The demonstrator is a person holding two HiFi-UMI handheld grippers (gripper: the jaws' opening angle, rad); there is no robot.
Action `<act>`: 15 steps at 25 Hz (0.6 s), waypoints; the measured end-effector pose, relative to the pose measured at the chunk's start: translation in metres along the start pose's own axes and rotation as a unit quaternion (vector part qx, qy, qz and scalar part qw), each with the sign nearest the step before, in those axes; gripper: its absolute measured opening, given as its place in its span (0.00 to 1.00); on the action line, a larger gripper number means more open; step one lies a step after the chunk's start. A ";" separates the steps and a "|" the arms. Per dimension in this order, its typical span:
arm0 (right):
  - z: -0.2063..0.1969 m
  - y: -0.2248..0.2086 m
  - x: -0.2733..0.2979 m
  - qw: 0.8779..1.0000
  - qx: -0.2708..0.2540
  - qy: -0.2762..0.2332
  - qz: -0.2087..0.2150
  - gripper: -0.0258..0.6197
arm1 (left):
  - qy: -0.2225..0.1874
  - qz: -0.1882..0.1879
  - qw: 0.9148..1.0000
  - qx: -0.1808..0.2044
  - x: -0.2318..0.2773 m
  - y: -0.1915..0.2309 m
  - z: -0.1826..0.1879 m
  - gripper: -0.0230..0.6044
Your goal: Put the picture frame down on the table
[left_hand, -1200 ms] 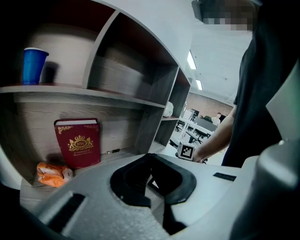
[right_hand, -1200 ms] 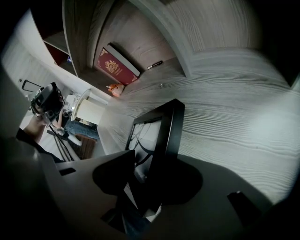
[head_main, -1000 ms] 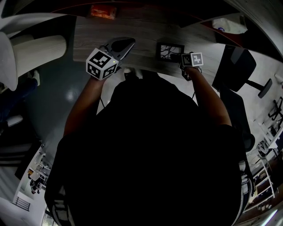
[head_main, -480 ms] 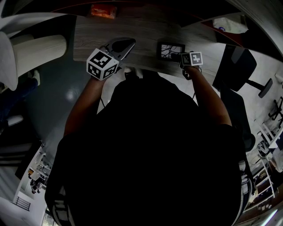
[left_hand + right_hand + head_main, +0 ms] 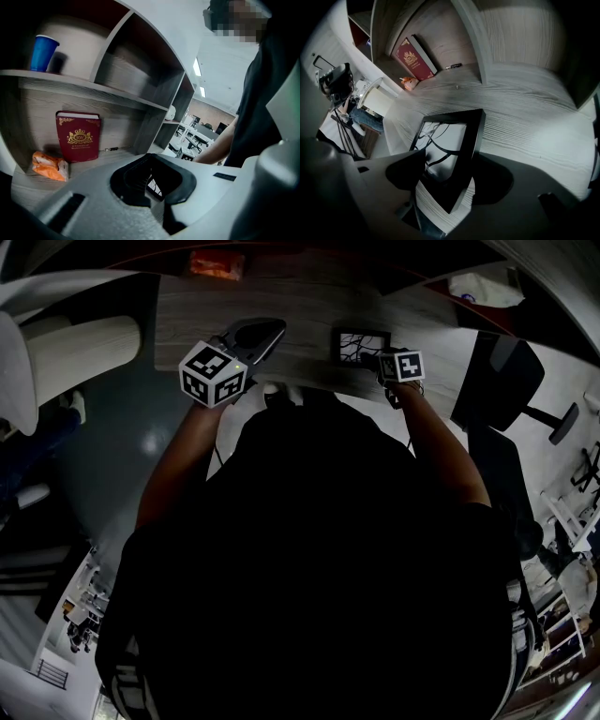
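Note:
The picture frame (image 5: 451,150) is black, with a white picture of dark branching lines. It lies low over the grey wood table (image 5: 525,108), and the head view shows the frame (image 5: 361,344) near the table's front edge. My right gripper (image 5: 443,190) is shut on the frame's near edge, and in the head view the right gripper (image 5: 382,362) sits at the frame's right corner. I cannot tell whether the frame touches the table. My left gripper (image 5: 255,337) hovers over the table left of the frame, shut and holding nothing. In its own view the left gripper (image 5: 157,187) points toward the shelves.
Wooden shelf compartments rise at the back of the table. A red book (image 5: 78,136) stands there beside an orange packet (image 5: 48,166), with a blue cup (image 5: 43,53) on the shelf above. A dark pen (image 5: 453,66) lies near the book. An office chair (image 5: 506,381) stands to the right.
My right gripper and the frame have shifted slightly away from me and to the left. My left gripper has barely moved.

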State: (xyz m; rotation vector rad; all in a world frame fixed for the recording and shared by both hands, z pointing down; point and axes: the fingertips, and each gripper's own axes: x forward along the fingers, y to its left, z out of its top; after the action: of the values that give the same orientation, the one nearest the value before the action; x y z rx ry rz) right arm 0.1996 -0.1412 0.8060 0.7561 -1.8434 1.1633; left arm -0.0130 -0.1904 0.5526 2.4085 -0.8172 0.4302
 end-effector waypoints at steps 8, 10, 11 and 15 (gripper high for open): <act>-0.002 0.003 0.002 0.999 -0.034 -0.003 -0.022 0.56 | 0.004 0.001 1.000 0.002 -0.001 0.000 -0.003 0.06; -0.004 0.004 0.003 0.999 -0.044 -0.004 -0.028 0.57 | 0.005 0.000 1.000 0.002 -0.001 -0.001 -0.004 0.06; -0.003 0.003 0.002 0.998 -0.046 -0.006 -0.030 0.58 | 0.006 0.000 1.000 0.002 -0.001 -0.001 -0.005 0.06; -0.005 0.000 0.001 0.998 -0.042 -0.010 -0.037 0.59 | 0.008 0.000 1.000 0.002 -0.002 0.000 -0.007 0.06</act>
State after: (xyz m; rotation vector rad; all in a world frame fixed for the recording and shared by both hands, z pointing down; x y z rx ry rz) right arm 0.2007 -0.1369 0.8086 0.7829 -1.8539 1.0284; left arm -0.0155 -0.1853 0.5570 2.4063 -0.8111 0.4510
